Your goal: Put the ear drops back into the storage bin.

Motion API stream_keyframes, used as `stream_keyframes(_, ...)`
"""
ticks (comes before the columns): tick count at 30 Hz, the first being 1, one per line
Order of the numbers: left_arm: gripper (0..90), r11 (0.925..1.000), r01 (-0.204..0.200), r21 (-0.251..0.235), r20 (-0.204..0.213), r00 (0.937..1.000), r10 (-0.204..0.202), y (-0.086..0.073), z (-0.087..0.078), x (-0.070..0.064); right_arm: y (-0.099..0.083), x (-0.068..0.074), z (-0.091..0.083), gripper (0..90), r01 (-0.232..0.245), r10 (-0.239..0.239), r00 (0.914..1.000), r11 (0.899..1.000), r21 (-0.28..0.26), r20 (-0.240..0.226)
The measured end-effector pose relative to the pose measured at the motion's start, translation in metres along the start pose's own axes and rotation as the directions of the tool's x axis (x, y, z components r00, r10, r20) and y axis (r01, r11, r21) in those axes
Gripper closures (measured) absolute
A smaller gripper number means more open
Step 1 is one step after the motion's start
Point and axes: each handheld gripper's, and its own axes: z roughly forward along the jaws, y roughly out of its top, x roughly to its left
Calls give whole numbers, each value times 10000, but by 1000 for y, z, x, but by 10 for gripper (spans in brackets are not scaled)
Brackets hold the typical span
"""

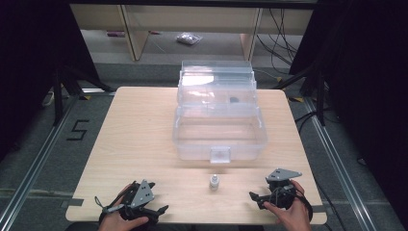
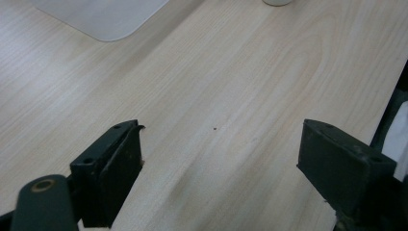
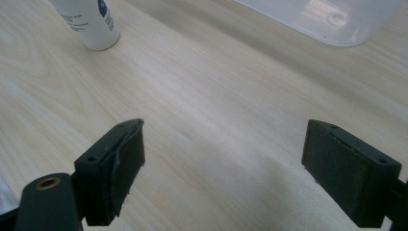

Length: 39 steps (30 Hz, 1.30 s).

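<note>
Bottle (image 1: pixel 214 182), small and white with a cap on top, stands upright on the wooden surface (image 1: pixel 139 144) between the two hand-held grippers, just in front of the latch of a clear plastic box (image 1: pixel 220 126) whose lid is raised. From the bottle, the left hand-held gripper (image 1: pixel 156 211) lies at about 8 o'clock and the right hand-held gripper (image 1: pixel 254 198) at about 4 o'clock, both low near the surface's front edge and apart from the bottle. Each one's jaws stand spread wide with nothing between them, as both gripper views show over bare wood. In the right gripper view the bottle (image 3: pixel 91 24) sits at 11 o'clock, ahead of the jaws. This looks like the opening step: nothing is grasped yet. The next move likely calls for the nearer right tool to swing toward the bottle, straddle its body squarely and close gently so it does not tip, before lifting it toward the open box.
</note>
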Motion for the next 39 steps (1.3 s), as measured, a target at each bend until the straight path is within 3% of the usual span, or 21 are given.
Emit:
stream_keyframes(2, 150, 10000, -31, -55, 125, 9999, 32, 0, 0, 0, 0, -1, 0, 163, 152, -153, 9999, 9998, 110, 77)
stream_keyframes(4, 150, 10000, -74, -19, 98, 9999, 75, 0, -1, 0, -1, 2, 1, 165, -103, 103, 9999, 9998, 147, 21)
stream_keyframes(6, 150, 10000, 38, -28, 51, 10000, -37, 0, 0, 0, 0, 0, 0, 179, 191, -191, 9998, 9995, 262, -16)
stream_keyframes(7, 150, 10000, -29, 64, -53, 10000, 29, 0, 1, 0, 0, 2, 3, 183, -5, 5, 10000, 10000, -66, -3)
stream_keyframes(9, 150, 10000, -57, 73, -46, 10000, 57, 0, 1, 1, 1, 1, 0, 193, 228, -227, 9997, 9994, 263, -46)
stream_keyframes(16, 149, 10000, -69, -19, 89, 9999, 70, 0, -1, 0, 4, 2, -1, 199, 92, -87, 9999, 9989, 459, -94)
stream_keyframes(18, 150, 9998, -183, 65, 7, 9998, 183, 0, 0, 1, 4, 3, 0, 199, 182, -179, 9998, 9991, 373, -75)
stream_keyframes(19, 150, 10000, -15, 30, 8, 10000, 15, 0, 1, 0, 5, 0, 1, 199, 567, -567, 9984, 9981, 244, -29)
stream_keyframes(20, 150, 10000, -29, 63, -107, 9999, 29, 0, 1, 0, 5, 2, 0, 199, 304, -299, 9995, 9983, 495, -113)
stream_keyframes(22, 150, 9998, -169, 49, 9, 9999, 169, 0, 0, 1, 6, 3, 1, 199, 274, -272, 9996, 9987, 431, -63)
stream_keyframes(24, 150, 10000, 23, 47, 60, 10000, -24, 0, 0, 0, 7, 6, 1, 199, -1, 11, 9998, 9984, 558, -178)
stream_keyframes(25, 150, 9999, -146, 61, 20, 9999, 146, 0, 0, 1, 7, 4, 1, 198, 283, -275, 9995, 9980, 557, -147)
stream_keyframes(27, 150, 10000, -27, 73, 23, 10000, 26, 0, 0, 1, 8, 3, 3, 196, 507, -503, 9987, 9977, 449, -114)
stream_keyframes(28, 150, 10000, 21, 58, 33, 10000, -21, 0, 1, 0, 9, 4, 1, 193, 328, -314, 9993, 9965, 767, -197)
stream_keyframes(30, 150, 9999, -124, 51, 69, 9999, 124, 0, 1, 1, 11, 3, 1, 187, 571, -550, 9982, 9938, 953, -245)
stream_keyframes(31, 150, 9999, -125, 85, 31, 9999, 125, 0, 1, 1, 13, 6, 1, 188, 299, -267, 9992, 9933, 1116, -293)
stream_keyframes(32, 150, 10000, -16, 93, 50, 10000, 16, 0, 1, 0, 14, 4, 2, 188, 679, -651, 9975, 9915, 1106, -286)
stream_keyframes(33, 150, 10000, 30, 76, 42, 10000, -30, 0, 1, 0, 15, 5, 2, 189, 510, -479, 9984, 9927, 1096, -311)
stream_keyframes(35, 150, 10000, -19, 86, 59, 10000, 18, 0, 1, 0, 17, 6, 2, 198, 720, -679, 9969, 9911, 1120, -395)
stream_keyframes(38, 150, 9999, -125, 90, 40, 9999, 125, 0, 1, 1, 21, 10, 3, 200, 601, -553, 9975, 9916, 1146, -445)
stream_keyframes(39, 150, 9999, 73, 82, 59, 10000, -73, -1, 1, 0, 23, 7, 3, 200, 890, -844, 9955, 9889, 1193, -435)
